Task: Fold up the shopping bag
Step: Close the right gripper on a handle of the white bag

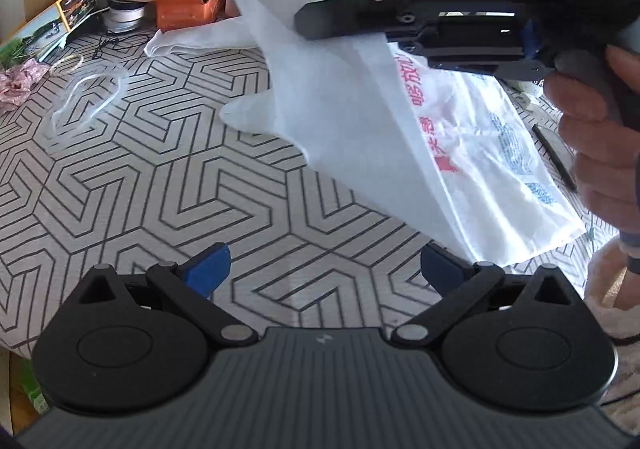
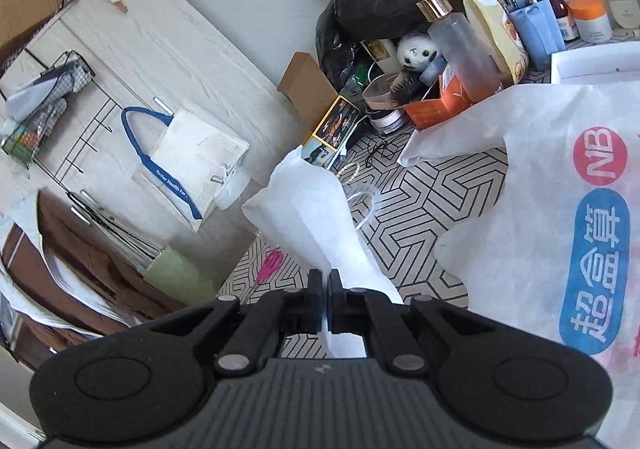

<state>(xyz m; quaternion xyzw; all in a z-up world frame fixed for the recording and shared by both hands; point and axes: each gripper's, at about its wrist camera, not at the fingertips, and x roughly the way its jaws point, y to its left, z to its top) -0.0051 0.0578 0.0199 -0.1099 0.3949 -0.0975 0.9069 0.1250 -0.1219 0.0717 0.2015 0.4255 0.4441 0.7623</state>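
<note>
Geometric-patterned tablecloth (image 1: 160,177) lies beneath the wide-open, empty left gripper (image 1: 324,269); right gripper (image 2: 325,281) pinches the white shopping bag (image 2: 312,217) ahead.

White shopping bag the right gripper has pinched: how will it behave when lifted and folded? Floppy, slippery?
Likely very floppy: the shopping bag sags in loose folds below the right gripper, whose jaws are shut on one handle. Probably light, since a thin pinch holds part of it off the patterned tablecloth. The creases in its printed panel suggest folds may hold, though the film could slide.
</note>
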